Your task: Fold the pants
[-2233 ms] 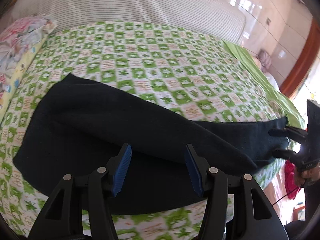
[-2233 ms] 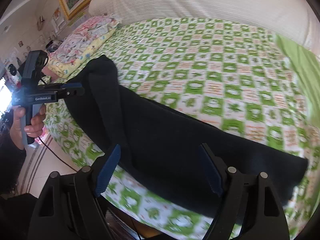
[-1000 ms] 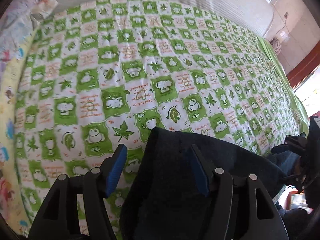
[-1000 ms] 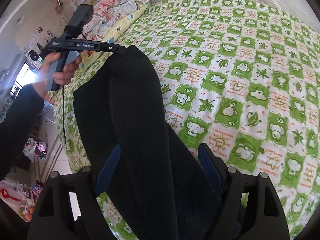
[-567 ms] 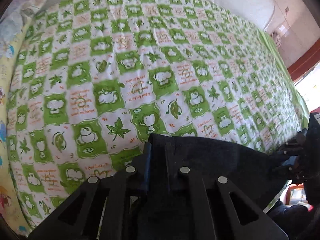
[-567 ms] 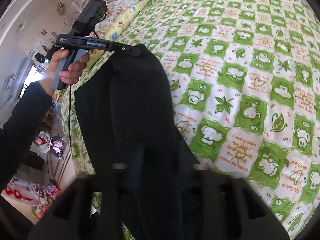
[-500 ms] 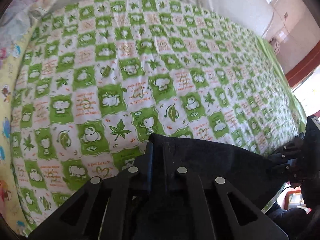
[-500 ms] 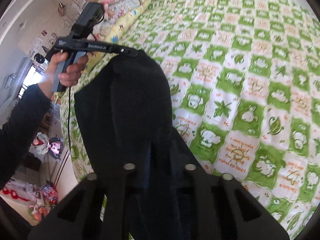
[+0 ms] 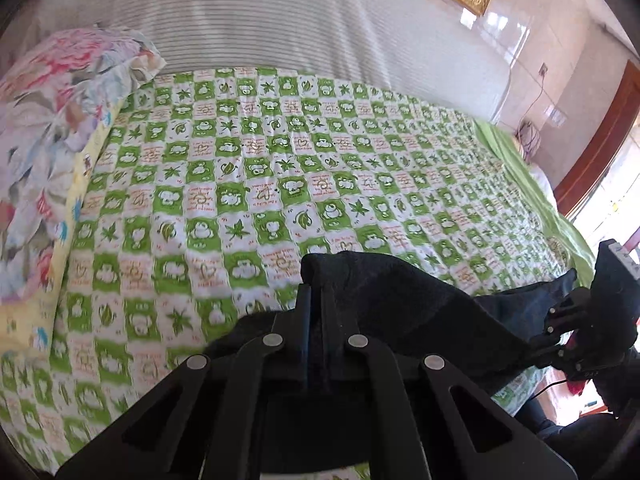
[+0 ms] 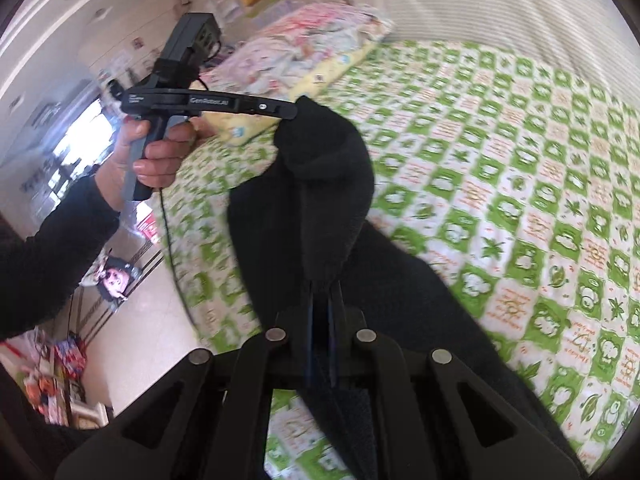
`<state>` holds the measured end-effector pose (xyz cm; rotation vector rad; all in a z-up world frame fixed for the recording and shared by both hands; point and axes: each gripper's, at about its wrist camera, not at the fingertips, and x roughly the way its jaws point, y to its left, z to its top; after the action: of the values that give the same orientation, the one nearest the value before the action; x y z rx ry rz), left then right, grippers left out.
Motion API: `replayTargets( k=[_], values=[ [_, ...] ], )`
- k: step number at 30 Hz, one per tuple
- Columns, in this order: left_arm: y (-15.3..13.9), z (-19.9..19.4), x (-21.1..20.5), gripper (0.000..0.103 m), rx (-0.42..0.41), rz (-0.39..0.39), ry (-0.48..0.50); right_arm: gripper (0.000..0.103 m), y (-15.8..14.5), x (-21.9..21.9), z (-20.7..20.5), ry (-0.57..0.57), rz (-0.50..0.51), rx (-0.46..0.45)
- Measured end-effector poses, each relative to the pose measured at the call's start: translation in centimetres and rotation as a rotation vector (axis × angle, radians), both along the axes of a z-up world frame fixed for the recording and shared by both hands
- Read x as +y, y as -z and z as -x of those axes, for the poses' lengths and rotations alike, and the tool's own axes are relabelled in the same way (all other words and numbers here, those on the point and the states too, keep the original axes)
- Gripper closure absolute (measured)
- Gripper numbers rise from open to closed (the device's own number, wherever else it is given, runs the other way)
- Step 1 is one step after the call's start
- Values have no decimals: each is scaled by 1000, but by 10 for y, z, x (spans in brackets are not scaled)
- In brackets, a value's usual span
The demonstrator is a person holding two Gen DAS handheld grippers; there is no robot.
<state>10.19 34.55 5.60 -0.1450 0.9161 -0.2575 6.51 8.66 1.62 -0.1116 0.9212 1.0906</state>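
The dark navy pants (image 9: 400, 304) hang lifted over the near side of the bed, stretched between both grippers. My left gripper (image 9: 316, 294) is shut on one raised corner of the cloth. In the right wrist view that same left gripper (image 10: 292, 111) pinches the top of the pants (image 10: 320, 184), with a person's hand (image 10: 152, 148) around its handle. My right gripper (image 10: 325, 292) is shut on the other end of the cloth, which drapes down past its fingers. Seen from the left wrist, the right gripper (image 9: 560, 320) holds the far end at the right edge.
A green-and-white checked sheet (image 9: 240, 184) covers the bed. A floral pillow (image 9: 48, 128) lies at the left, and a striped white cover (image 9: 280, 24) runs along the back. Pale floor with toys and clutter (image 10: 132, 320) lies beside the bed.
Both grippers went from open around the pants' edge to shut on it. They then rose and lifted the cloth off the sheet, so the pants now hang between them.
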Motion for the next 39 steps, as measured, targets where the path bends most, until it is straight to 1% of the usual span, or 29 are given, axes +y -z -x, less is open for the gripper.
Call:
replayTargets(
  k=[4, 8, 11, 16, 21, 23, 24, 28, 30, 32, 34, 39],
  values=[
    [7, 33, 4, 102, -19, 32, -45, 96, 7, 7, 26, -60, 16, -18],
    [26, 55, 16, 102, -11, 76, -98, 96, 22, 12, 36, -73, 26, 12],
    [43, 65, 29, 102, 1, 124, -146, 96, 34, 18, 40, -84, 47, 23],
    [68, 73, 42, 101, 15, 177, -209, 96, 51, 26, 44, -93, 71, 46],
    [78, 82, 52, 101, -9, 227, -257, 96, 56, 27, 47, -96, 83, 45],
    [81, 87, 55, 101, -17, 255, -274, 93, 56, 27, 48, -102, 85, 52],
    [83, 89, 57, 100, -17, 267, -286, 93, 55, 27, 48, -104, 85, 58],
    [91, 102, 60, 100, 3, 285, -337, 87, 57, 25, 46, -97, 81, 93],
    [93, 111, 62, 102, 6, 304, -366, 80, 58, 26, 46, -97, 78, 105],
    [94, 120, 64, 102, 10, 327, -390, 61, 57, 26, 46, -92, 72, 107],
    [92, 130, 64, 102, 8, 340, -408, 55, 54, 25, 47, -84, 56, 97],
    [84, 147, 59, 102, -11, 365, -423, 55, 46, 24, 46, -69, 21, 87]
  ],
)
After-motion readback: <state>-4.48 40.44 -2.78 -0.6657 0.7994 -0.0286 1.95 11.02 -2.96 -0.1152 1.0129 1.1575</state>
